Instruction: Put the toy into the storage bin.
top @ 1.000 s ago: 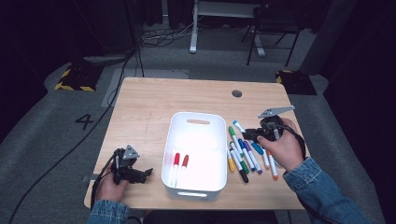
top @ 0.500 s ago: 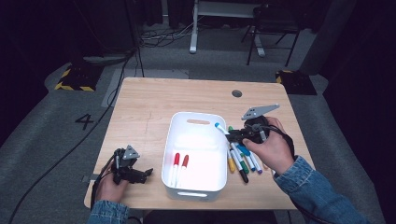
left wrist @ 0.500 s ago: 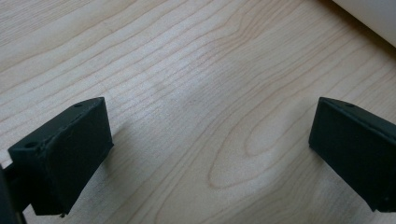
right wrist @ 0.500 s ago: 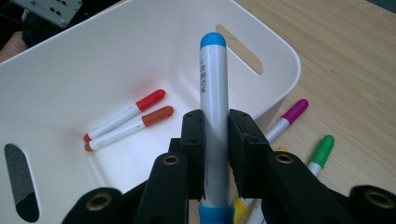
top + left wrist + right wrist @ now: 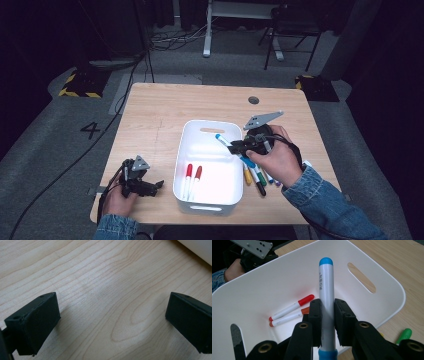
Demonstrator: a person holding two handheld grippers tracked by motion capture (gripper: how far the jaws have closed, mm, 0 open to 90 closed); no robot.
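Dark studio floor ringed the pale wooden table (image 5: 165, 115), and painted on that floor to the table's left sat a big digit "4" (image 5: 91, 129), the plainest bit of writing around. Over on the right, the right gripper (image 5: 239, 146) had its jaws clamped firmly on a blue-capped marker (image 5: 326, 302), the two black pads squeezing the white barrel about midway along. That marker hung over the right-hand rim of the white bin (image 5: 186, 145), its capped end poking out past the jaws toward the bin's middle, long axis running from the hand inward and slightly up in the high view. So the drop zone lay straight ahead of and below the jaws, and the right hand was plainly the nearer one to it. Down in the bin's near end, two red-capped markers (image 5: 192, 179) lay side by side, close together and roughly parallel. I'd judge the next call was simply carrying the pen a touch further over the bin and letting go. On the table just right of the bin, a loose cluster of markers (image 5: 257, 176) waited, green, yellow and blue caps among them, partly hidden under the hand. There was small dark print running along the held marker's barrel, too fine to read. Meanwhile the left gripper (image 5: 150, 187) rested near the table's front left corner, jaws spread wide with bare wood between them, holding nothing, well apart from the bin's left wall.
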